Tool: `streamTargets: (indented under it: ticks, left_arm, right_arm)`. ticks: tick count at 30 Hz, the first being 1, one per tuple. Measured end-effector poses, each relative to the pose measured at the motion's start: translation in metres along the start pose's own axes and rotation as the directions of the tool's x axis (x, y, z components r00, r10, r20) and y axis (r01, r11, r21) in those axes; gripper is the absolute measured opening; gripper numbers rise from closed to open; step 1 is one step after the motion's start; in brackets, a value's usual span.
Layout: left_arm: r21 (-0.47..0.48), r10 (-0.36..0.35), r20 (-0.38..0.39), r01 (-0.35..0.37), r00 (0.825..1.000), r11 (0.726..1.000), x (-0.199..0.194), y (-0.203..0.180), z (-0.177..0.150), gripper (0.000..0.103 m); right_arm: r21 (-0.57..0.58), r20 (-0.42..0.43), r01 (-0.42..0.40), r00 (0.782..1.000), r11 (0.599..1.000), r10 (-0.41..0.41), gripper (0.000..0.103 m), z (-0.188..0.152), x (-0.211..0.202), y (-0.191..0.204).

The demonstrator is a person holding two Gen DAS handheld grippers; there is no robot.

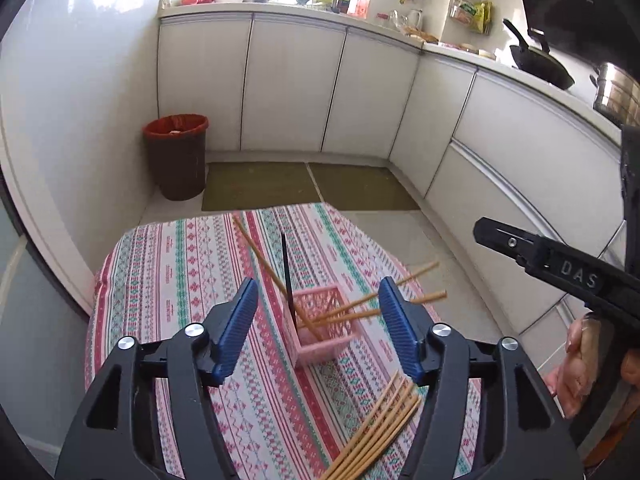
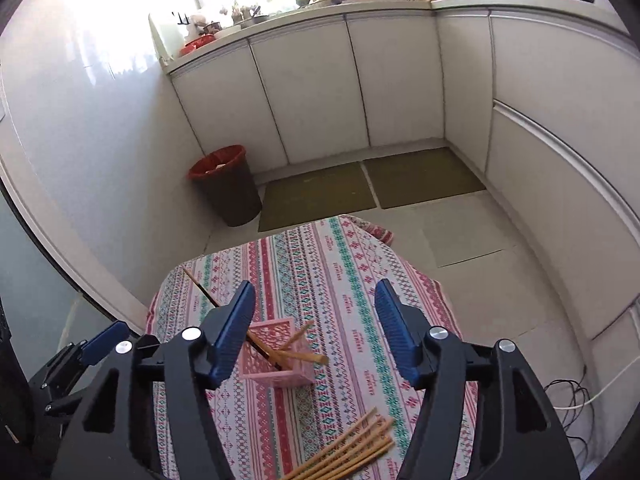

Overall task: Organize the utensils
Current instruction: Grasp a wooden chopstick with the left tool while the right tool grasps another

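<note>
A small pink lattice basket point(image 1: 322, 330) stands on a table with a striped patterned cloth point(image 1: 192, 264). It holds several wooden chopsticks point(image 1: 352, 307) and one black chopstick point(image 1: 289, 280), all leaning out. A loose bundle of wooden chopsticks point(image 1: 376, 432) lies on the cloth nearer me. My left gripper point(image 1: 318, 332) is open and empty, above the table, with the basket between its blue pads. In the right wrist view my right gripper point(image 2: 316, 336) is open and empty above the basket point(image 2: 278, 360) and the loose chopsticks point(image 2: 348, 452). The right gripper's body point(image 1: 560, 268) shows at the right of the left view.
A dark bin with a red liner point(image 1: 176, 156) stands on the floor by the wall. White cabinets point(image 1: 296, 84) run along the back and right. Two green mats point(image 1: 308, 186) lie on the floor. A wok point(image 1: 540, 62) and a steel pot point(image 1: 616, 94) sit on the counter.
</note>
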State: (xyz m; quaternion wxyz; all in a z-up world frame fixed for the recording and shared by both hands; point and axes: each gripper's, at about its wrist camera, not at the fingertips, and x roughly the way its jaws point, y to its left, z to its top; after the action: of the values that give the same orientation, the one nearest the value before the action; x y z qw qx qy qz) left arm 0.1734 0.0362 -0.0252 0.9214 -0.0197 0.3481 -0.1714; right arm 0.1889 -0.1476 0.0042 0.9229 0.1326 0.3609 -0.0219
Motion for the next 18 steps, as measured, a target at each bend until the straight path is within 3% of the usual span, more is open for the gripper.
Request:
streamTargets:
  ticks: [4,7,10,18]
  left_arm:
    - [0.018,0.029,-0.024,-0.029,0.999,0.999,-0.006,-0.010,-0.020,0.088]
    - [0.036,0.035,-0.069,-0.033,0.997,0.999,-0.003,-0.015,-0.035,0.096]
    - [0.064,0.042,-0.156,-0.033,0.987,0.997,0.013,-0.020,-0.053,0.096]
    - [0.109,0.063,-0.407,-0.020,0.911,0.994,0.084,-0.028,-0.102,0.096]
  right_arm:
    - [-0.017,0.024,0.091,0.996,0.996,-0.090,0.087,-0.025,-0.015,-0.011]
    - [-0.033,0.024,0.145,0.989,0.989,-0.145,0.092,-0.045,-0.025,-0.023]
    - [-0.026,-0.005,0.184,0.983,0.983,-0.184,0.096,-0.067,-0.029,-0.041]
    - [0.104,-0.216,0.219,0.957,0.970,-0.193,0.096,-0.140,-0.012,-0.112]
